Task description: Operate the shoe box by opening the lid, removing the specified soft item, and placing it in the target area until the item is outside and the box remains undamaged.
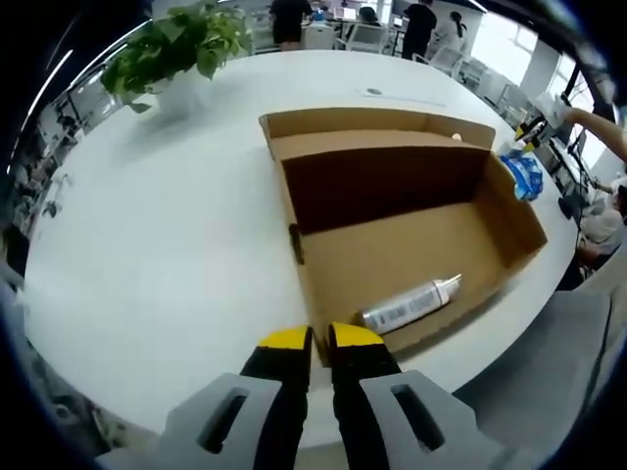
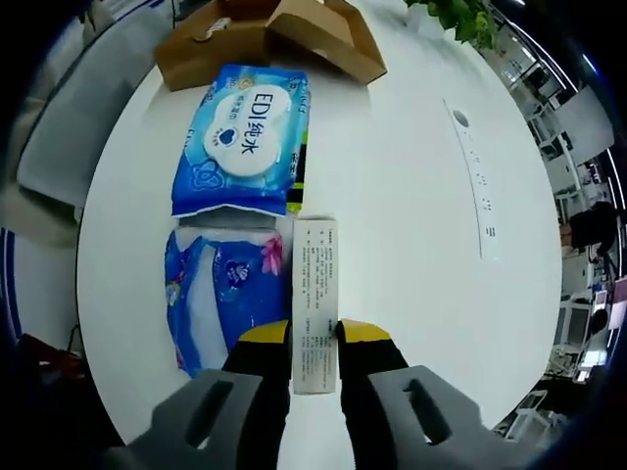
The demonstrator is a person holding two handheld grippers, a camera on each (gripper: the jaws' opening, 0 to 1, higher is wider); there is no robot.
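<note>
The left hand-held gripper (image 1: 320, 340) has its yellow-tipped jaws drawn nearly together, only a thin gap between them, pinching the near wall of the open shoe box (image 1: 392, 250) at its edge; the box sits on the white round table (image 1: 167, 255) with its lid (image 1: 372, 127) folded back flat behind it. Inside, against the near wall and just beyond the jaw tips, lies a silver-grey tube (image 1: 411, 304) with a white cap — the rest of the cardboard floor shows bare.

The right hand-held gripper (image 2: 315, 333) is closed on a narrow white printed carton (image 2: 314, 304), its jaws pressed to the two long sides; the carton lies lengthwise on the table (image 2: 411, 196), running away from the jaws.

Just beside the carton, on one side, lie two soft packs: a blue wet-wipe pack (image 2: 243, 137) with a white cloud label farther off, and a darker blue flowered pack (image 2: 220, 294) nearer the jaws; the two touch end to end. Beyond them is a corner of the brown box (image 2: 265, 34), well apart from the carton.

The room is an open office — a leafy potted plant (image 1: 181, 49) stands at the far side of the table, and people (image 1: 421, 24) stand at desks beyond it; from the left gripper view a blue pack (image 1: 521, 176) peeps past the box's far corner.
</note>
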